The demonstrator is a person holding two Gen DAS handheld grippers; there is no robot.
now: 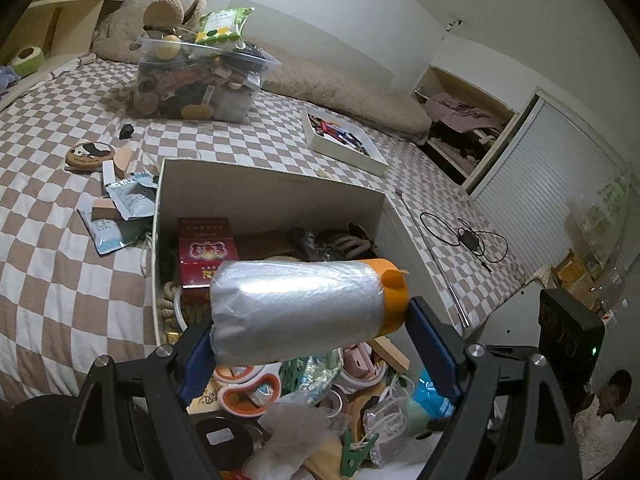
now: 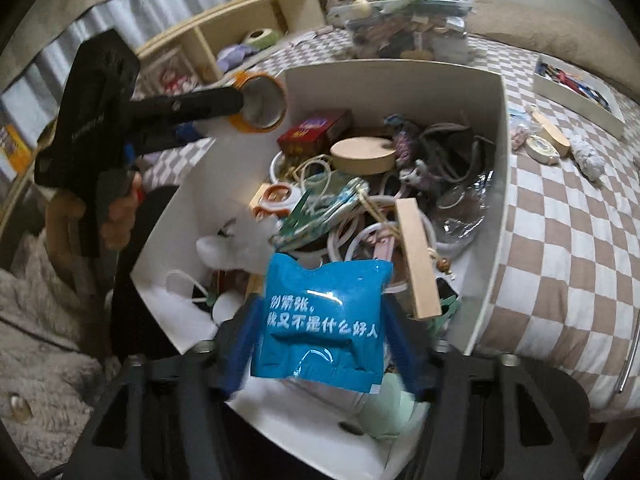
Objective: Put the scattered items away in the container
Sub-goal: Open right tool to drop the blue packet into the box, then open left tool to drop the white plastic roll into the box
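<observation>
Roll (image 1: pixel 296 312): silvery plastic film, orange core end. Lying level over box (image 1: pixel 272 196), long axis pointing 3 to 9 o'clock, orange end at 3. Left gripper (image 1: pixel 310 344) clamping roll end to end, jaws wide. Right gripper (image 2: pixel 320 344) spread, blue pouch (image 2: pixel 324 320) sitting between fingers over box; grip unclear.

The roll (image 1: pixel 304 308) hides the box's (image 1: pixel 272 188) middle. The blue packet (image 2: pixel 320 320) at 6 o'clock is blurred, covering items beneath.

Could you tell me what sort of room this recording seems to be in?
Most likely a bedroom: the white box sits on a bed with a checked cover, a plush blanket lies along the wall, and an open closet holds clothes.
</observation>
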